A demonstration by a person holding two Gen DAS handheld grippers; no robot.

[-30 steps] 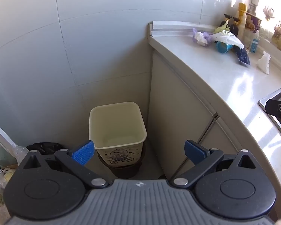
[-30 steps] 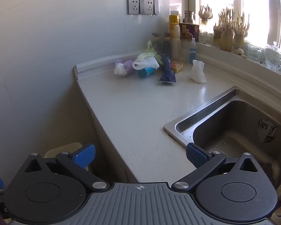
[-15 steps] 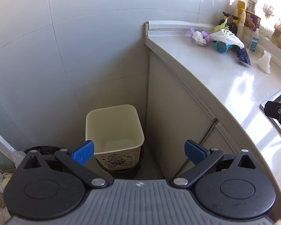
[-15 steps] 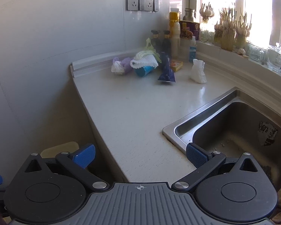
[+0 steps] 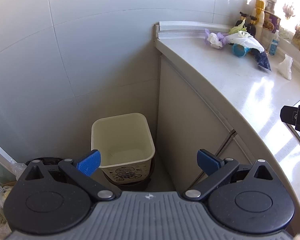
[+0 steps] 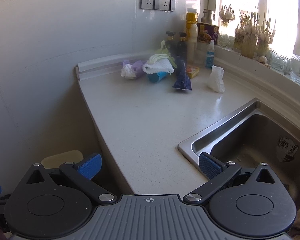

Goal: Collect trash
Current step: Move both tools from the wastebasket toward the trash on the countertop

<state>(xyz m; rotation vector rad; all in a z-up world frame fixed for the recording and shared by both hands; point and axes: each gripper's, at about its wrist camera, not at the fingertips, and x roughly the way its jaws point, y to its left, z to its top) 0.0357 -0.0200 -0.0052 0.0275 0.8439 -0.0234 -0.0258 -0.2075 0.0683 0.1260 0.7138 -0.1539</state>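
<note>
Drifted back a bit w/ both jaws apart & empty: bin (image 5: 123, 138) ahead of left gripper (image 5: 148, 161), trash pile (image 6: 158, 68) far ahead of right gripper (image 6: 150, 166) on counter (image 6: 142, 124), nothing collected yet

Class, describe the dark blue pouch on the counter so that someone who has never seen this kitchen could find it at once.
Start at the counter left of the sink and look to its far end, where trash lies below the wall sockets. The blue pouch lies flat between the blue cup and the crumpled white tissue. It alone is long, dark and glossy.
</note>
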